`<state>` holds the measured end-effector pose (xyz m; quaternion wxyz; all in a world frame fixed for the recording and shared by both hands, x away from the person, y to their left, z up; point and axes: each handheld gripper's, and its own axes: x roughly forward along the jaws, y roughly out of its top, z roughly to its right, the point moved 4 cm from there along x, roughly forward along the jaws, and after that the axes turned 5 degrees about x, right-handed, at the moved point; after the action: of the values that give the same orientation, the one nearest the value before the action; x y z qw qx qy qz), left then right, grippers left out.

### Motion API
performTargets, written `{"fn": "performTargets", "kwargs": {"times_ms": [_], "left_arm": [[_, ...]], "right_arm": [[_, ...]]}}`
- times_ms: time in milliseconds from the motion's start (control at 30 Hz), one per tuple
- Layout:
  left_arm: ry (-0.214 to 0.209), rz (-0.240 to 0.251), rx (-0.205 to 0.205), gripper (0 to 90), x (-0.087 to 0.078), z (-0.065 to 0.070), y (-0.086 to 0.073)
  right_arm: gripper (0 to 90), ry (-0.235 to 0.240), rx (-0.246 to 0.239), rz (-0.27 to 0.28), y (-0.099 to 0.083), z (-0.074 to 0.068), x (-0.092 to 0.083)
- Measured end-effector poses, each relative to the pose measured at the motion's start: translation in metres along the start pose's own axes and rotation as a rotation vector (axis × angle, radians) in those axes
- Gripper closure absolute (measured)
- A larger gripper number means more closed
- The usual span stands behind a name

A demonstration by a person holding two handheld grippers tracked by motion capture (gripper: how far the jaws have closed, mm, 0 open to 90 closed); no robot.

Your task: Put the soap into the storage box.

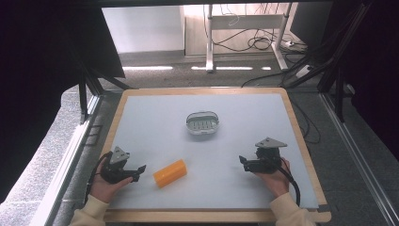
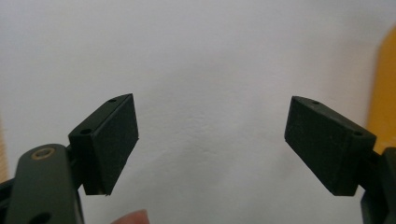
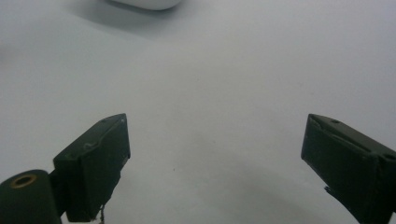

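Observation:
An orange block (image 1: 170, 173) lies on the pale mat near the front, left of centre. My left gripper (image 1: 140, 171) rests on the mat just left of it, jaws wide apart and empty; in the left gripper view (image 2: 210, 144) the orange block (image 2: 385, 88) shows at the right edge. A white oval dish (image 1: 203, 122) with a ribbed insert sits at the mat's middle. My right gripper (image 1: 243, 162) rests at the front right, pointing left, open and empty. In the right gripper view (image 3: 215, 163) the dish's rim (image 3: 147, 3) appears at the top.
The mat lies on a wooden-edged table (image 1: 301, 136). Metal frame rails (image 1: 357, 155) run along both sides. Beyond the far edge are a desk leg and floor cables (image 1: 254, 42).

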<state>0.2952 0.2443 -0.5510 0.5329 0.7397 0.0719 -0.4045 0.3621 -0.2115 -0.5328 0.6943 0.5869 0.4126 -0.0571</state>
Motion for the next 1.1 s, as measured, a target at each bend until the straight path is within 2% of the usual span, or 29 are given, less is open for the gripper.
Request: {"fn": "performTargets", "kwargs": {"times_ms": [67, 167, 300, 467, 533, 633, 767, 1000, 1033, 1100], "left_arm": [[0.007, -0.005, -0.006, 17.3, 0.001, 0.000, 0.000], [-0.004, -0.020, -0.023, 18.1, 0.003, 0.001, -0.003], [0.001, -0.028, -0.028, 19.7, 0.004, 0.003, -0.003], [-0.011, -0.032, -0.033, 19.4, 0.003, 0.004, -0.004], [-0.009, -0.026, -0.038, 19.7, 0.001, 0.005, -0.004], [-0.012, -0.014, -0.029, 20.0, -0.002, 0.005, -0.003], [-0.039, -0.002, -0.033, 20.7, -0.005, 0.003, -0.002], [-0.045, 0.018, -0.019, 23.6, -0.013, -0.001, 0.002], [-0.049, 0.023, -0.005, 24.5, -0.014, 0.000, 0.002], [-0.065, 0.026, 0.016, 25.3, -0.016, 0.001, 0.004]], "right_arm": [[9.4, -0.012, -0.008, 0.002, -0.001, 0.000, -0.001], [11.1, 0.022, 0.020, 0.007, -0.001, 0.000, -0.003], [11.2, 0.002, -0.017, 0.013, -0.001, -0.001, -0.007], [14.6, 0.027, -0.014, 0.005, -0.003, -0.001, -0.011], [14.6, 0.022, -0.018, 0.002, -0.003, -0.002, -0.012], [15.2, 0.015, -0.011, 0.003, -0.004, 0.000, -0.015], [15.2, 0.027, 0.027, -0.006, -0.007, 0.003, -0.013], [13.7, 0.000, 0.000, 0.002, -0.007, 0.002, -0.013], [12.5, -0.023, -0.008, 0.010, -0.008, 0.002, -0.013], [12.2, -0.023, -0.006, 0.014, -0.008, 0.002, -0.014]]}}
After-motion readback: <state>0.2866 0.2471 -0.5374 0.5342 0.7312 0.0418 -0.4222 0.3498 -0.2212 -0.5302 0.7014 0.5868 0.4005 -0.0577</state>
